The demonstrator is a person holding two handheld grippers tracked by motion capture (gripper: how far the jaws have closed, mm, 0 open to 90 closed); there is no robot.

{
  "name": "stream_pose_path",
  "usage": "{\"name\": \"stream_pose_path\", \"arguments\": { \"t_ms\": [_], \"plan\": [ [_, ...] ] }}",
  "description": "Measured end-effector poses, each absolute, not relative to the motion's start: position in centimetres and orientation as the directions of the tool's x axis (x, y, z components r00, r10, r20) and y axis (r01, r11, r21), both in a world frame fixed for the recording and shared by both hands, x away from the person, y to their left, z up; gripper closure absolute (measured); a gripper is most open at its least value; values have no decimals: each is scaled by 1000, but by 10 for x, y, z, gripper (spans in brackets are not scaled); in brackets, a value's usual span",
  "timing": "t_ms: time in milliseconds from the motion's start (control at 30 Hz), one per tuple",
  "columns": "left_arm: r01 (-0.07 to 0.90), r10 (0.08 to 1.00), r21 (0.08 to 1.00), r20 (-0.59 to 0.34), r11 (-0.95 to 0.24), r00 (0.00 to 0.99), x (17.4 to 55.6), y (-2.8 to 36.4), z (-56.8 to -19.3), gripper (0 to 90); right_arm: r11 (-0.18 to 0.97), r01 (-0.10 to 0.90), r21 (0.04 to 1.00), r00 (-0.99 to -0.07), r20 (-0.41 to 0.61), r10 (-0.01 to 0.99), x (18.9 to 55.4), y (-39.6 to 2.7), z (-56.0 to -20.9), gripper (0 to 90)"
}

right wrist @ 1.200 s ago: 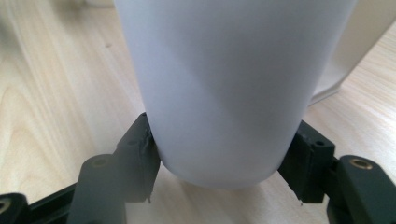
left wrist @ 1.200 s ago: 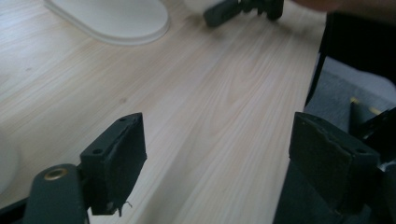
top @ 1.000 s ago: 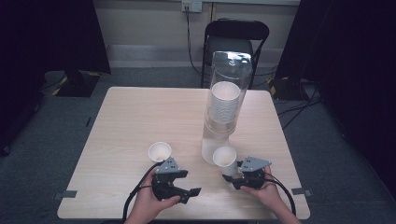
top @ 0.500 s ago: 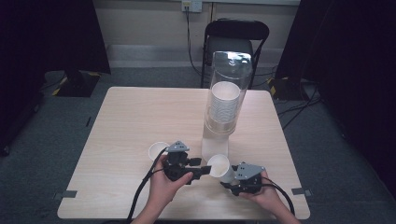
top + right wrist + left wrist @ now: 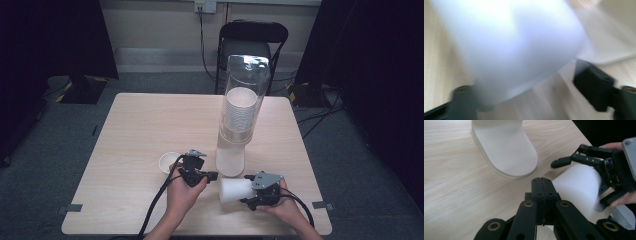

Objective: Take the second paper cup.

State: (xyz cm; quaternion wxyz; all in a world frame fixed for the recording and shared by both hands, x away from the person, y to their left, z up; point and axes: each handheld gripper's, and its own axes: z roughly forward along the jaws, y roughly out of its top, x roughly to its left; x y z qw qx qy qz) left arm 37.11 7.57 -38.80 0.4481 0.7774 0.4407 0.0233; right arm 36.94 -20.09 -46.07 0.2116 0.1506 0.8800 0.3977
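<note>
On the bench (image 5: 150, 125) the right gripper (image 5: 250, 192) has a white cup (image 5: 235, 190) lying on its side between its jaws, the cup's length pointing toward the person's left and its body held just above the wood near the front edge. In the left gripper view the cup (image 5: 576, 187) sits between the right gripper's (image 5: 579, 182) two black fingers (image 5: 564, 161), one above and one below its wall; those jaws have just been opening wider, and whether the pads still press on the cup I cannot tell. In the right gripper view the cup (image 5: 506, 42) is a blurred white mass close to the camera, with one jaw at lower left and the other standing off at lower right. The left gripper (image 5: 212, 175) is just beside the cup's free end, its jaws having just closed: in its own view the two jaws meet flat together with nothing between them, their tips (image 5: 542, 180) close against the cup's side. Behind both grippers stands the dispenser (image 5: 240, 115), a clear tube holding a stack of cups on a pale base (image 5: 504, 147). A second cup (image 5: 169, 162) stands upright on the bench just left of the left hand (image 5: 182, 192).
</note>
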Motion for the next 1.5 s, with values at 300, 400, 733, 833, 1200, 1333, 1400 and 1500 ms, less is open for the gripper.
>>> {"name": "stream_pose_path", "arguments": {
  "t_ms": [300, 400, 733, 833, 1200, 1333, 1400, 1500],
  "plan": [
    [668, 690, 690, -341, -278, 639, 368, 73, -395, 900, 614, 159, 773, -831, -232, 506, 378, -227, -458, 262],
    [670, 687, 684, -339, -289, 643, 367, 75, -399, 898, 561, 155, 813, -825, -207, 527, 376, -231, -449, 283],
    [660, 690, 678, -308, -324, 655, 365, 79, -406, 864, 485, -3, 875, -950, -153, 271, 348, -179, -423, 246],
    [647, 680, 691, -308, -321, 666, 363, 82, -407, 793, 552, -9, 834, -964, -154, 217, 349, -159, -436, 257],
    [538, 621, 771, -246, -339, 744, 348, 102, -408, 507, 554, 25, 832, -964, -126, 234, 357, -175, -443, 357],
    [546, 612, 744, -238, -384, 754, 346, 101, -418, 501, 548, 28, 836, -963, -124, 239, 358, -178, -444, 356],
    [554, 600, 736, -254, -389, 759, 348, 99, -424, 498, 553, 29, 833, -962, -128, 242, 359, -178, -444, 354],
    [560, 592, 733, -268, -386, 760, 351, 95, -428, 483, 556, 28, 831, -960, -133, 247, 359, -178, -445, 352]
  ]
}}
